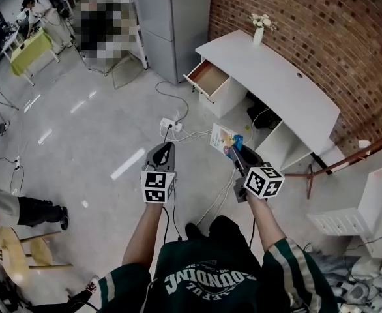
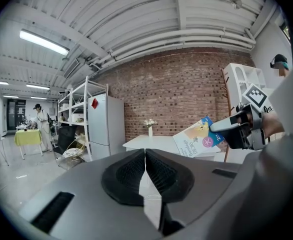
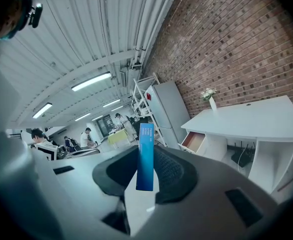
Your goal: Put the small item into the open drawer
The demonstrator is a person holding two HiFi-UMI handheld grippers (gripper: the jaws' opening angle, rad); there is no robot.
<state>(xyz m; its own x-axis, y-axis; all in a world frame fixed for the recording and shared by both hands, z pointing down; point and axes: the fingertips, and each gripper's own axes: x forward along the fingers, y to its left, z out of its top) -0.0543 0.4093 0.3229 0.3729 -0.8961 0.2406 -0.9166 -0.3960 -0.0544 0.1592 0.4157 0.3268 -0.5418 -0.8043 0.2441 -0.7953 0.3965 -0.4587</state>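
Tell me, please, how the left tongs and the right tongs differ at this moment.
The left tongs hold nothing, while the right tongs are clamped on a small box, held edge-on. The left tongs' jaws meet pad to pad, whereas the right tongs' jaws are kept apart by the box between them. Both point toward the white desk with the open drawer.

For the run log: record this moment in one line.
right gripper: shut on box | left gripper: shut, empty | drawer: open, box not in
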